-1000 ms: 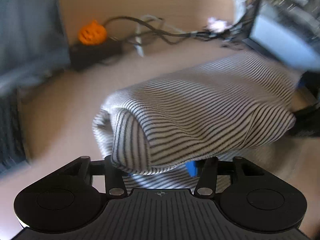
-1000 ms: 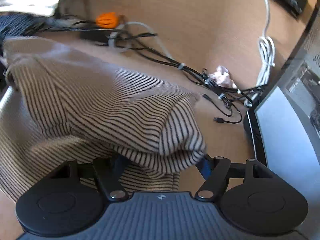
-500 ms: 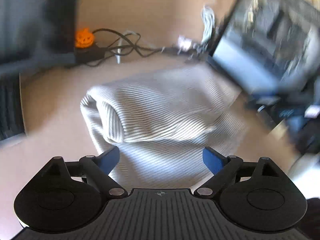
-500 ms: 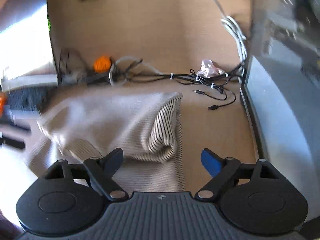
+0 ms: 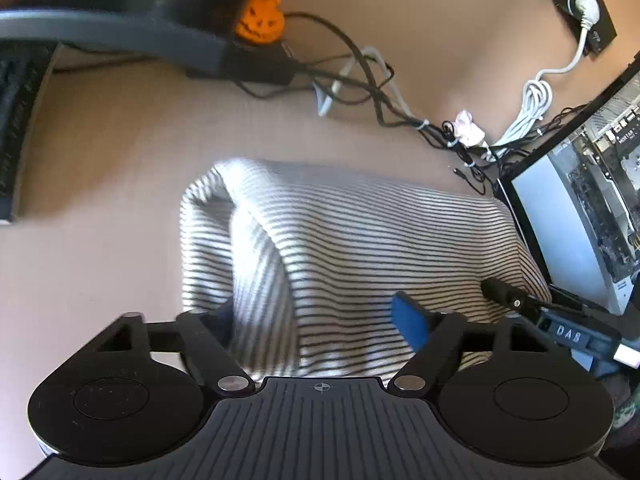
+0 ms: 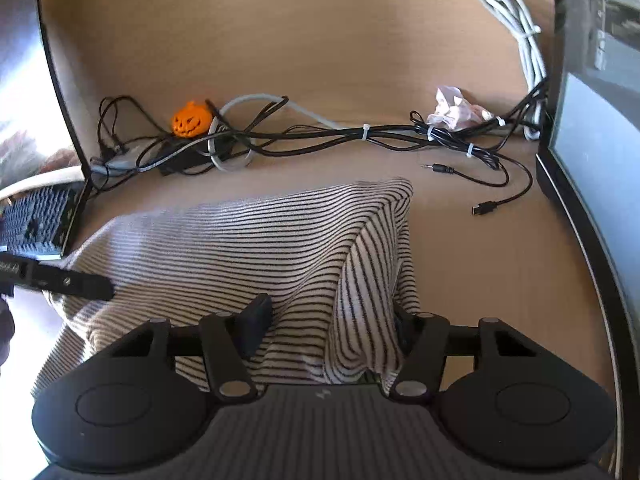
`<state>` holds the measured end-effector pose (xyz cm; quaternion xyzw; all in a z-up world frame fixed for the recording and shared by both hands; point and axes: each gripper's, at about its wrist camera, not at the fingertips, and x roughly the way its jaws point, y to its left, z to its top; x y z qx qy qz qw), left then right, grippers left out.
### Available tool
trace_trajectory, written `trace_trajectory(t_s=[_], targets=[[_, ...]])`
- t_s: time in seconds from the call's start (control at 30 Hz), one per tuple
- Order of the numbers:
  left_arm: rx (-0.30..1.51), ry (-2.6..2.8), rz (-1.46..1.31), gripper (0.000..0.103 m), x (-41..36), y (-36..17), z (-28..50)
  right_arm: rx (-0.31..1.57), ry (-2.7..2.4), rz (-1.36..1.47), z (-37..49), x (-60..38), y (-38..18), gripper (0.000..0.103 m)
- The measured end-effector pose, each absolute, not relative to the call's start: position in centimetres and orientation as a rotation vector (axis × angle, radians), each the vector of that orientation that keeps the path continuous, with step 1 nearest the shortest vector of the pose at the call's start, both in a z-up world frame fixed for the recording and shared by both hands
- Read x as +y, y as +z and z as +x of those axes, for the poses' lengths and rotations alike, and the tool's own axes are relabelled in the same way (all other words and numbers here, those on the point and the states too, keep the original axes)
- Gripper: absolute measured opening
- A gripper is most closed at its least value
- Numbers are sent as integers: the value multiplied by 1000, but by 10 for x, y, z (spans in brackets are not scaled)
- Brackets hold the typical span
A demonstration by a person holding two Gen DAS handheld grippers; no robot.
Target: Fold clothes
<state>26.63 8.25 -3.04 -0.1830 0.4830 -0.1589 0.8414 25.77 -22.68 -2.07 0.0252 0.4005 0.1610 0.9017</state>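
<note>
Left wrist view: my left gripper (image 5: 316,320) is closing, its jaws straddling the striped garment (image 5: 360,248) on the desk (image 5: 100,152). My right gripper (image 6: 332,320) is closing likewise over the garment's right folded edge.

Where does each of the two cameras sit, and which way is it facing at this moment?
Left wrist view: on the left gripper, looking down and forward over the left end of the striped garment; its own closing jaws straddle the cloth, and a finger of the right gripper pokes in at right.
Right wrist view: on the right gripper, looking at the garment's right end; its closing jaws straddle a fold.
Shared: the garment, the orange pumpkin, the tangled cables, the wooden desk.
</note>
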Motion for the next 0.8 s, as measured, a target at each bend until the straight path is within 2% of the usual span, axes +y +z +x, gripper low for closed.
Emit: trace_trajectory(t_s=[0.07,0.1,0.13,0.17,0.2,0.23,0.43,0.53,0.7,0.8], targets=[[1022,-335,-389,75,78,-32,268,836,334,64,261,-230,-23,59],[1017,-334,-385,68,76,-31,269,835,332,70,262,-230,-23,56],[1011,-324,-379,57,75,-30,269,827,334,68,262,-228,-20,45],[1004,-317,-374,50,75,-29,270,817,338,63,262,-226,-15,37],[992,-319,-381,36,78,-24,270,806,343,59,262,-224,-11,25],[980,-322,-389,28,82,-18,271,790,352,59,261,-223,-4,20],[851,-427,-385,26,93,35,247,701,402,91,249,-231,39,17],[817,-471,-356,26,91,50,220,715,408,117,235,-239,38,17],[936,-432,-316,27,91,13,194,857,364,106,222,-244,-11,18],[1030,-417,-308,27,87,-16,182,837,341,37,213,-243,-23,28]])
